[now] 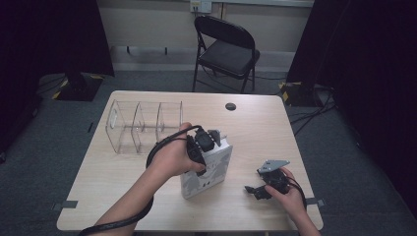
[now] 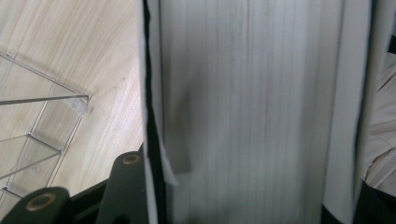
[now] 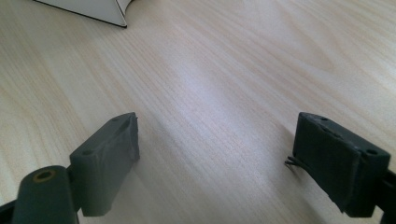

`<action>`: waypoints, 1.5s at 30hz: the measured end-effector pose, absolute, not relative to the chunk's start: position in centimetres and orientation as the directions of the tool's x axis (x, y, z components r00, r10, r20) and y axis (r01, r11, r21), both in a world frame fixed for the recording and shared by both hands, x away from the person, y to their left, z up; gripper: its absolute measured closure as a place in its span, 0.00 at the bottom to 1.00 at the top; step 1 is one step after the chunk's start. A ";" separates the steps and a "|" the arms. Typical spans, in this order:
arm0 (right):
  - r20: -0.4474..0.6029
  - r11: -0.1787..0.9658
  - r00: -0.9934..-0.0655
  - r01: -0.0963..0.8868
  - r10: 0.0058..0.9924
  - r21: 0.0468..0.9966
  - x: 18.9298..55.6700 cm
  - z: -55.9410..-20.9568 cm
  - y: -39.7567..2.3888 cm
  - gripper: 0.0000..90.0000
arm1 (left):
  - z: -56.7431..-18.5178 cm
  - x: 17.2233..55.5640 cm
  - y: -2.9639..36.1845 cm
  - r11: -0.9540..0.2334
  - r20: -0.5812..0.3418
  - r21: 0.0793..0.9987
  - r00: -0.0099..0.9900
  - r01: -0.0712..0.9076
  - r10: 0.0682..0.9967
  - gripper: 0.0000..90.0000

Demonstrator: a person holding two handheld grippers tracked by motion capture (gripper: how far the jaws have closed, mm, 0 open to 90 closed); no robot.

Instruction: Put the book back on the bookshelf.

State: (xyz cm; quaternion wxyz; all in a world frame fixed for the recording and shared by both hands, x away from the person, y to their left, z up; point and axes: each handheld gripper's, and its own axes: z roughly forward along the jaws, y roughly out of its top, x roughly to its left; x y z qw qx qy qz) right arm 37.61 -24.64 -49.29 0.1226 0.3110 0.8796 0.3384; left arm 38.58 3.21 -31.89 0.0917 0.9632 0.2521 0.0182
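Note:
A thick book (image 1: 210, 169) with a pale mottled cover stands on edge in the middle of the wooden table (image 1: 255, 128). My left gripper (image 1: 208, 139) comes down on its top, shut on the book. In the left gripper view the book's page edges (image 2: 252, 107) sit between the two black jaws, which press on the covers. My right gripper (image 1: 256, 191) is low over the table near the front right, apart from the book. Its jaws stand open with bare wood between them in the right gripper view (image 3: 217, 158), where a corner of the book (image 3: 98, 10) shows at the top left.
A clear plastic organizer (image 1: 142, 125) with several compartments stands just left of the book, and its edge (image 2: 42, 102) lies close to the left gripper. A small black disc (image 1: 230, 106) lies at the table's back. A black folding chair (image 1: 225, 49) stands beyond the table.

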 end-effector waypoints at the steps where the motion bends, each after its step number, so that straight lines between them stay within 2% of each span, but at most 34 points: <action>1: -0.004 0.573 -0.773 0.467 0.634 0.674 37.6 -49.3 -24.7 0.14 | -31.9 38.6 3.2 -0.857 -0.011 0.184 0.873 0.481 0.488 0.57; 5: 0.002 0.553 -0.765 0.468 0.644 0.689 37.4 -49.5 -24.8 0.14 | -32.0 38.9 3.4 -0.854 -0.024 0.179 0.870 0.489 0.493 0.57; 8: -0.001 0.548 -0.766 0.460 0.643 0.699 37.3 -49.6 -24.8 0.14 | -32.3 38.9 3.2 -0.865 -0.034 0.109 0.872 0.489 0.489 0.53; 12: -0.001 0.542 -0.765 0.455 0.644 0.707 37.3 -49.7 -24.8 0.14 | -32.3 39.0 3.1 -0.871 -0.019 0.081 0.874 0.485 0.485 0.54; 13: 0.000 0.539 -0.763 0.456 0.646 0.708 37.3 -49.8 -24.9 0.14 | -32.1 39.0 3.2 -0.860 -0.016 0.106 0.865 0.500 0.501 0.57; 16: 0.000 0.528 -0.761 0.449 0.648 0.720 37.2 -49.9 -24.9 0.14 | -32.0 38.8 3.3 -0.853 -0.016 0.097 0.858 0.513 0.514 0.58; 28: 0.004 0.513 -0.754 0.451 0.657 0.730 37.1 -50.0 -25.0 0.14 | -29.9 38.6 4.2 -0.817 -0.056 0.109 0.824 0.566 0.564 0.59; 45: 0.005 0.514 -0.755 0.451 0.655 0.730 37.1 -50.0 -25.0 0.13 | -28.5 38.3 8.3 -0.757 -0.062 0.100 0.763 0.646 0.643 0.59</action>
